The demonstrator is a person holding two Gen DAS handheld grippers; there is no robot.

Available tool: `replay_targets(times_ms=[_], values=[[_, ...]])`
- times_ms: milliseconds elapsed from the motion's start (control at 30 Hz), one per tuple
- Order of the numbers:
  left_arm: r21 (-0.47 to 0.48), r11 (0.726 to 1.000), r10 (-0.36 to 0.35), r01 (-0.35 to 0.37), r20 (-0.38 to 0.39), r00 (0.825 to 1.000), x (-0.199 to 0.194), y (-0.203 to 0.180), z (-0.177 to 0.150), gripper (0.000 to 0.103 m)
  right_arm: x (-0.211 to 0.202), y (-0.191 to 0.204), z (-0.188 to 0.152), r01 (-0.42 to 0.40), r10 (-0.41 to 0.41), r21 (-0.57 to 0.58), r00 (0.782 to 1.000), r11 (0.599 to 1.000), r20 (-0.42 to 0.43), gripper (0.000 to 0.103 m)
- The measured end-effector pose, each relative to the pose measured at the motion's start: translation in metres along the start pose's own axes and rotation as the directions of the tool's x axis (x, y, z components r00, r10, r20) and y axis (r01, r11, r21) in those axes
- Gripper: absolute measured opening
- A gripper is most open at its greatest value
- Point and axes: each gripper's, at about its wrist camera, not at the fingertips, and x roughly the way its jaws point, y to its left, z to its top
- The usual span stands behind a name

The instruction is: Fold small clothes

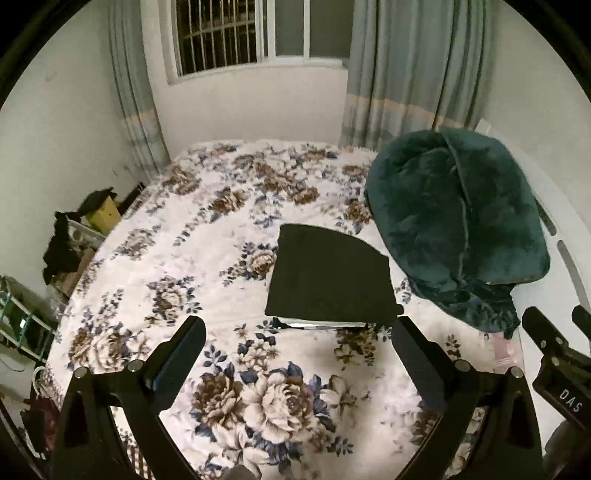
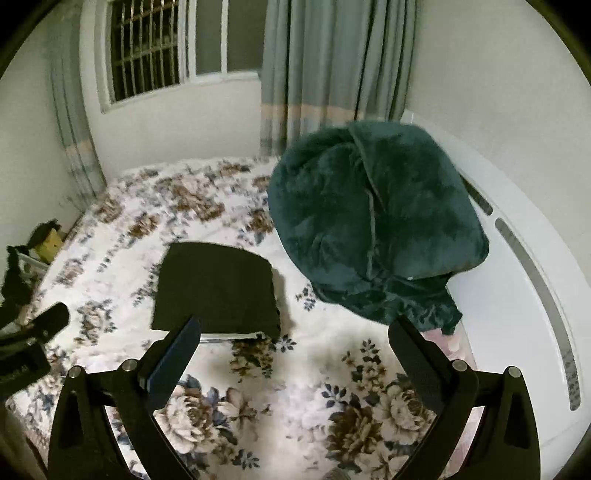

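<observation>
A black garment lies folded into a flat rectangle on the floral bedspread, with a white layer showing under its near edge. My left gripper hovers open just in front of that near edge, holding nothing. In the right wrist view the same black garment lies ahead and to the left. My right gripper is open and empty above the bedspread; its left finger overlaps the garment's near edge in the image. The right gripper also shows at the right edge of the left wrist view.
A bulky dark green plush blanket is heaped at the right, against the white headboard. Curtains and a barred window stand behind the bed. Dark clothes and clutter sit off the bed's left side.
</observation>
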Motion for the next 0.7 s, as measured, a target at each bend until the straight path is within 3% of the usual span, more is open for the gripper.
replay_targets(times_ms=[333,700], values=[[-0.011,1.0,0.012,-0.011,0.088,0.996,-0.102,-0.006,-0.019,0.103,-0.139,-0.023,-0.008,-0.04,0.042,-0.02,0.991,0.999,0.13,0.103],[-0.013,1.0,0.016,-0.014,0.146,0.989,-0.152,-0.012,-0.037,0.103,-0.213,-0.042,-0.021,-0.058,0.063,-0.029,0.978,0.998,0.198,0.103]])
